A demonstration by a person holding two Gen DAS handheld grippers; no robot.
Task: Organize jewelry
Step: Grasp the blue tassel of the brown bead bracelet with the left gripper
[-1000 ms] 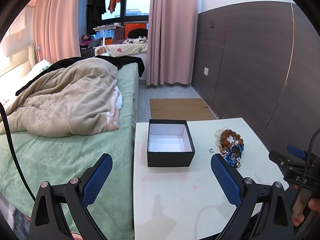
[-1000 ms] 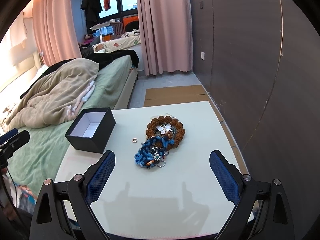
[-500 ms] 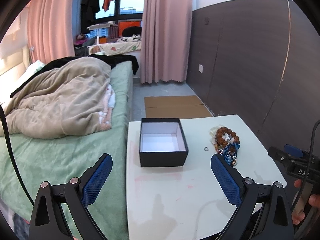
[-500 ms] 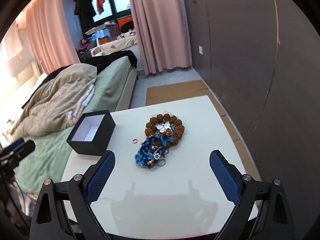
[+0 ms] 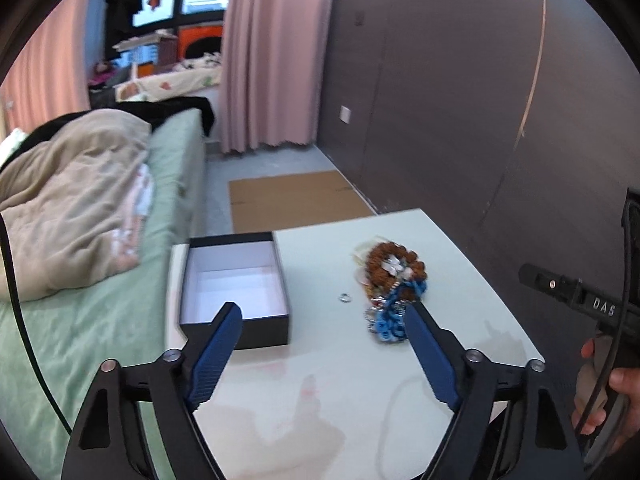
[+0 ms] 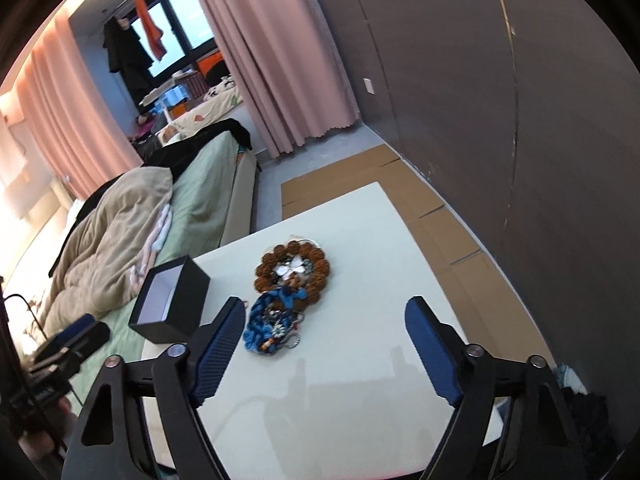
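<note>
A pile of jewelry [image 5: 391,288] lies on the white table [image 5: 332,400]: a brown bead bracelet [image 6: 294,270] with a blue cord piece [image 6: 272,324] in front of it. A small ring [image 5: 345,298] lies loose to its left. An open black box [image 5: 234,286] with a white, empty inside stands at the table's left edge; it also shows in the right wrist view [image 6: 170,304]. My left gripper [image 5: 322,316] is open above the table, between box and pile. My right gripper [image 6: 324,312] is open just in front of the pile.
A bed [image 5: 84,216] with a beige quilt runs along the table's left side. A dark panelled wall [image 6: 500,120] stands to the right. Flat cardboard [image 5: 292,200] lies on the floor beyond the table. The right gripper's handle [image 5: 580,300] is at the left view's right edge.
Both grippers have moved forward and tilted down toward the table. The box and jewelry pile now appear nearer. Nothing on the table has moved.
</note>
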